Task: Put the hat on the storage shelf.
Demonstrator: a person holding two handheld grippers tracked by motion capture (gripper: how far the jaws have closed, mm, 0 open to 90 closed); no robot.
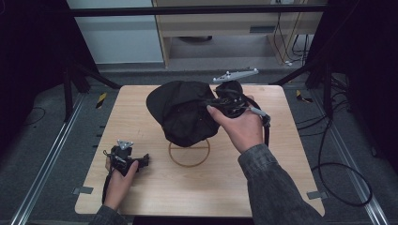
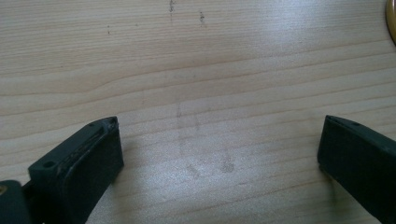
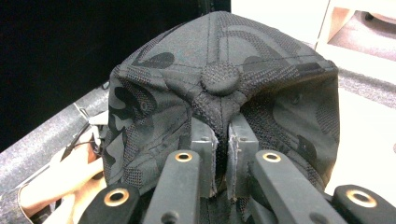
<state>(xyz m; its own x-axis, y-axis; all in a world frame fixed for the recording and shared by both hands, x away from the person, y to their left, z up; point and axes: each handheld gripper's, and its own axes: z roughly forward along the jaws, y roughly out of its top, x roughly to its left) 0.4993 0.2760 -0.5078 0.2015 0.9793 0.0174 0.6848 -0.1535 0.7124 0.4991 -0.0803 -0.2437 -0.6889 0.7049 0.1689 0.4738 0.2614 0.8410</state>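
Observation:
A black camouflage-patterned cap [image 1: 180, 112] hangs above the middle of the wooden table [image 1: 141, 187]. My right gripper [image 1: 220, 104] is shut on the cap's crown fabric; in the right gripper view its jaws pinch the cloth just below the top button [image 3: 220, 79] of the cap [image 3: 261, 60]. A thin wooden ring [image 1: 189, 153] lies on the table under the cap. My left gripper [image 1: 136, 161] rests low at the table's front left, held in a hand. In the left gripper view it [image 2: 219, 154] stands open over bare wood, with nothing between its fingers [image 2: 93, 158].
The ring's edge [image 2: 391, 14] shows at the upper right corner of the left gripper view. Black frame legs [image 1: 70, 79] and cables [image 1: 338, 178] surround the table. A light cabinet [image 1: 225, 28] stands behind it.

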